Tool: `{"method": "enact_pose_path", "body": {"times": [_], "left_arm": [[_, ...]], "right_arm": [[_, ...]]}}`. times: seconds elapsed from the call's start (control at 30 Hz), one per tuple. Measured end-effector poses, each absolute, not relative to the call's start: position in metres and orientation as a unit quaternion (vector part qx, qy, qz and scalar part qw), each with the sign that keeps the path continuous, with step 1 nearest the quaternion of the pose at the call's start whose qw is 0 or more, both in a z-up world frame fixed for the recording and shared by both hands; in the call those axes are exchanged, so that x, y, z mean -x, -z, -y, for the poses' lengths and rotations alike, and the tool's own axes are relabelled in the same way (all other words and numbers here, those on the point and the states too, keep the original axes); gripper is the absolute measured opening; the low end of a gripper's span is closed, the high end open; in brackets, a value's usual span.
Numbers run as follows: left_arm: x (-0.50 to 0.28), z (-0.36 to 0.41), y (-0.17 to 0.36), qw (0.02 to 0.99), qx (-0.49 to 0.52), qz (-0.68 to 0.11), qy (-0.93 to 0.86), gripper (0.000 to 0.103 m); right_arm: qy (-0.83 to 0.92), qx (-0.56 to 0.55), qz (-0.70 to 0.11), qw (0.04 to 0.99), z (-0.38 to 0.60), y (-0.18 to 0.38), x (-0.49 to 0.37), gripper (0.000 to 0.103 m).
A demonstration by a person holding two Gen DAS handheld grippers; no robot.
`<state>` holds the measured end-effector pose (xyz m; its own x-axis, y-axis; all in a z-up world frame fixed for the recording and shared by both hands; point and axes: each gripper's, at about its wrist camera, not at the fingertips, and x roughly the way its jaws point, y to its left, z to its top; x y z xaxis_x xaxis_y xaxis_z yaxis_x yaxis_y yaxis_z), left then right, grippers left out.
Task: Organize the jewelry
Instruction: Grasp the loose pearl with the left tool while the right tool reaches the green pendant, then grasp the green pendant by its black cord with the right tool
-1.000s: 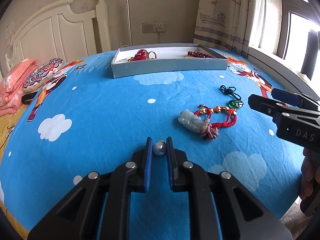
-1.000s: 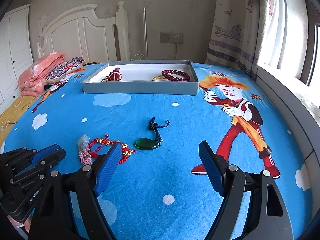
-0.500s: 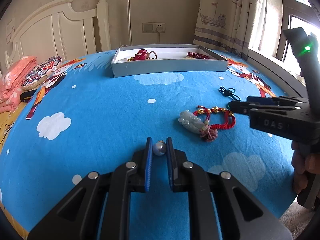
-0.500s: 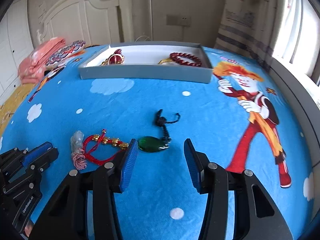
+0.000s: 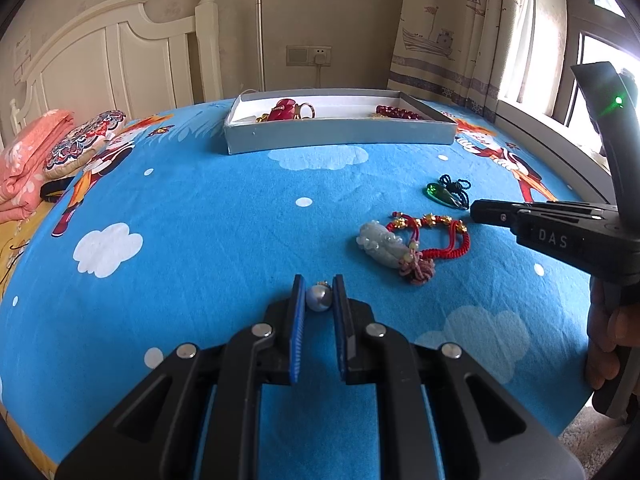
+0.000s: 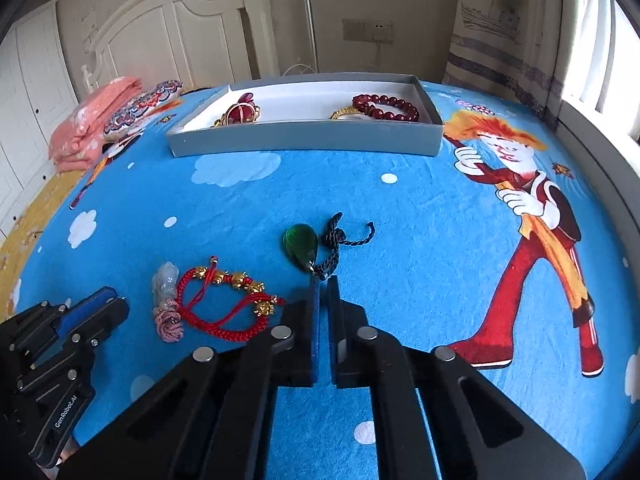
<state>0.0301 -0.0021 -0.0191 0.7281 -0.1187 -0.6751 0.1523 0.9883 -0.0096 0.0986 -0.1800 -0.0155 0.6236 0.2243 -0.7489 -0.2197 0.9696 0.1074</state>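
My left gripper (image 5: 319,292) is shut on a silver pearl bead (image 5: 318,298) above the blue bedsheet. My right gripper (image 6: 323,282) is shut on the dark cord (image 6: 334,254) of a green teardrop pendant (image 6: 301,245), right at the pendant's tip; the pendant also shows in the left wrist view (image 5: 439,193). A pale jade charm (image 5: 378,242) with a red cord bracelet and gold beads (image 5: 436,234) lies on the sheet between the grippers. A grey tray (image 6: 304,142) at the back holds a red ornament (image 6: 239,113), a gold ring and a dark red bead bracelet (image 6: 386,106).
Folded pink bedding (image 6: 94,134) and a patterned cushion (image 6: 138,110) lie at the back left by the white headboard (image 5: 112,64). Curtains and a window ledge (image 5: 560,148) run along the right. The bed's edge drops off at the front right.
My right gripper moved forward over the green pendant and closed from wide open onto its cord; the pendant has turned. My left gripper still holds the pearl, almost unmoved.
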Motion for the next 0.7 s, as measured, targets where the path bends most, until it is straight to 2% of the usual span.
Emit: {"method": "enact_pose_path", "body": {"times": [0.17, 0.3, 0.33, 0.37, 0.4, 0.43, 0.47, 0.53, 0.6, 0.7], "left_arm": [[-0.03, 0.002, 0.019, 0.929, -0.023, -0.361, 0.073, 0.013], [-0.03, 0.003, 0.019, 0.929, -0.023, -0.361, 0.073, 0.013], [-0.03, 0.002, 0.019, 0.929, -0.023, -0.361, 0.073, 0.013], [-0.03, 0.002, 0.019, 0.929, -0.023, -0.361, 0.073, 0.013], [-0.03, 0.002, 0.019, 0.929, -0.022, -0.362, 0.073, 0.013], [-0.03, 0.002, 0.019, 0.929, -0.022, -0.362, 0.073, 0.013], [-0.03, 0.003, 0.019, 0.929, -0.023, -0.362, 0.073, 0.013], [-0.03, 0.002, 0.019, 0.929, -0.024, -0.362, 0.073, 0.013], [-0.03, 0.003, 0.018, 0.928, -0.022, -0.364, 0.073, 0.013], [-0.031, 0.004, 0.018, 0.928, -0.021, -0.366, 0.073, 0.013]], "right_arm": [[-0.12, 0.01, -0.413, 0.903, 0.177, 0.013, -0.096, 0.004], [-0.133, 0.007, -0.422, 0.897, 0.175, 0.014, -0.102, 0.012], [-0.136, 0.006, -0.424, 0.895, 0.174, 0.014, -0.104, 0.018], [-0.14, 0.011, -0.426, 0.894, 0.172, 0.012, -0.107, 0.031], [-0.137, 0.017, -0.423, 0.896, 0.171, 0.01, -0.108, 0.04], [-0.132, 0.024, -0.413, 0.901, 0.169, 0.007, -0.108, 0.057], [-0.128, 0.031, -0.407, 0.904, 0.167, 0.006, -0.109, 0.06], [-0.13, 0.038, -0.413, 0.901, 0.163, 0.006, -0.114, 0.059], [-0.127, 0.037, -0.425, 0.895, 0.161, 0.011, -0.121, 0.05], [-0.122, 0.044, -0.43, 0.893, 0.158, 0.013, -0.128, 0.044]]}}
